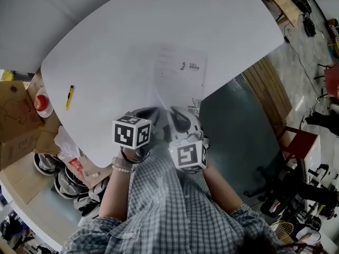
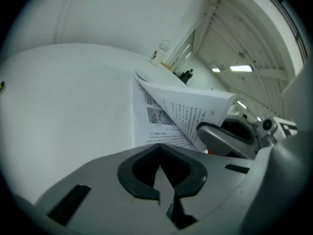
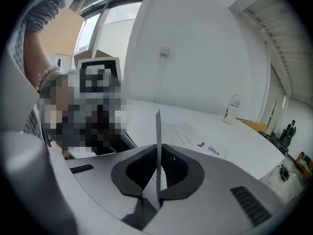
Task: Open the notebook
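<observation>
On table (image 1: 106, 46), page (image 2: 195, 114) clamped edge-up between right gripper (image 3: 157, 170) jaws, seemingly to open notebook (image 1: 180, 75); left gripper (image 2: 161, 173) jaws together alongside.

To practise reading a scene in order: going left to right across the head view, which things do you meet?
cardboard box → yellow pen → left gripper → right gripper → red chair

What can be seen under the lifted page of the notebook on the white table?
Under the lifted page, which the right gripper pinches, lies a printed page with text and small pictures. Whatever lies below that printed page is covered and cannot be seen.
</observation>
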Demonstrator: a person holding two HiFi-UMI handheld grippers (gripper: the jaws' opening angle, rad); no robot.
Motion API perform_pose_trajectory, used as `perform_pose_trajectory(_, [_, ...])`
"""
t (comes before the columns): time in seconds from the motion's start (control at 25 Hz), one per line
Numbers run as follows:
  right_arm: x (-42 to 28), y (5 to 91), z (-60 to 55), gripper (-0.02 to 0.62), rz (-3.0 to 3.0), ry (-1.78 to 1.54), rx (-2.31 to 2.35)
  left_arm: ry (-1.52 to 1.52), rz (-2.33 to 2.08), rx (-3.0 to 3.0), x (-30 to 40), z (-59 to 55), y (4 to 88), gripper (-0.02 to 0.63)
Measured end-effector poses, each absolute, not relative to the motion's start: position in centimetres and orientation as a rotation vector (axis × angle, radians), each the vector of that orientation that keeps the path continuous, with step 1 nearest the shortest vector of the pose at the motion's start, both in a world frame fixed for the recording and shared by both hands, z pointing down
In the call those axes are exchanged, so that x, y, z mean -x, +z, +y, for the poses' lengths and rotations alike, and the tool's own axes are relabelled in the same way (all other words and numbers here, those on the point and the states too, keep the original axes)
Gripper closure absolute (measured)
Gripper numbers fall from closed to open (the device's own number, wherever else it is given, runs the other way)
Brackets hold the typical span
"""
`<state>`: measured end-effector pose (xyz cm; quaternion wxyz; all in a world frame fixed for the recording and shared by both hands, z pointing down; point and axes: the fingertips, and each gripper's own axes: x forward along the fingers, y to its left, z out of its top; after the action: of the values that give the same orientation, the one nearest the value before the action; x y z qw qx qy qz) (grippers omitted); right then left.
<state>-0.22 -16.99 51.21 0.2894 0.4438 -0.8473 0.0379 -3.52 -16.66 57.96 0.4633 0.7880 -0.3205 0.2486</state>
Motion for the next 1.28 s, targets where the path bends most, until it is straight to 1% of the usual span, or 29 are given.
perform_pose_trajectory(0.12, [-0.5,50.7,-17.0,0.558,-2.276,0.085,-1.202,0.5,-0.809,-1.843,3.4,-17.2,58.1,0.598])
perform_pose_trajectory(0.24, [-1.5,49.3,-17.1,0.56,-2.317,0.149,-1.285,0.446,-0.834,-1.804,3.5,-17.3,58.0,0.6])
perform_pose_trajectory(0.72, [-9.9,45.8,-16.6,0.558,-2.281,0.508,-1.726,0.564,-0.891,-1.918,3.5,-17.2,58.2,0.6])
perform_pose_trajectory(0.96, [-14.7,46.6,-15.4,0.558,-2.16,0.782,-1.966,0.585,-0.907,-1.939,3.4,-17.1,58.1,0.6])
perform_pose_trajectory(1.28, [-19.0,48.7,-14.1,0.558,-1.982,0.943,-2.13,0.593,-0.925,-1.954,3.2,-17.2,58.0,0.6])
